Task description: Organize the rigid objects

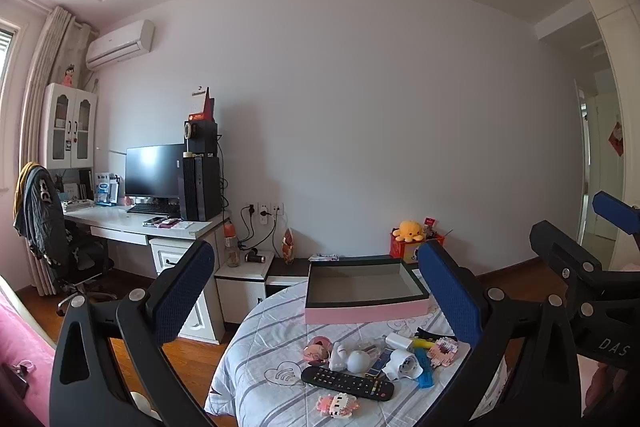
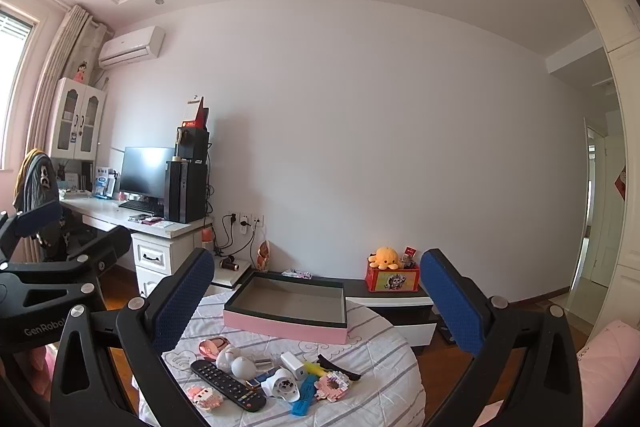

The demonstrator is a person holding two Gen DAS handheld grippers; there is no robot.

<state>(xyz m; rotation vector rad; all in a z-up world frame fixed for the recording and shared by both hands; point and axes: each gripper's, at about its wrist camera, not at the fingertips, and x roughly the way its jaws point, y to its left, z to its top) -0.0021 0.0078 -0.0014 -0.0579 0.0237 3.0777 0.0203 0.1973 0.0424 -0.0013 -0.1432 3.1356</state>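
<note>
A round table (image 1: 256,351) (image 2: 384,371) with a striped cloth holds an empty pink box (image 1: 366,311) (image 2: 286,325) at its far side. Near the front lie a black remote (image 1: 347,383) (image 2: 228,385), a white fan (image 1: 404,365) (image 2: 282,387), a blue bar (image 1: 424,373) (image 2: 306,395), pink block figures (image 1: 338,405) (image 2: 334,385), a pink compact (image 1: 318,347) (image 2: 214,347), a white charger (image 1: 400,341) (image 2: 293,363) and a black clip (image 2: 336,365). My left gripper (image 1: 316,291) and right gripper (image 2: 316,299) are open and empty, held above the table.
A desk (image 1: 120,223) (image 2: 104,215) with monitor and computer tower stands at the left, with an office chair (image 1: 52,227). A low cabinet (image 2: 400,307) behind the table carries a red box with an orange plush (image 2: 386,259). A doorway (image 2: 600,219) is at the right.
</note>
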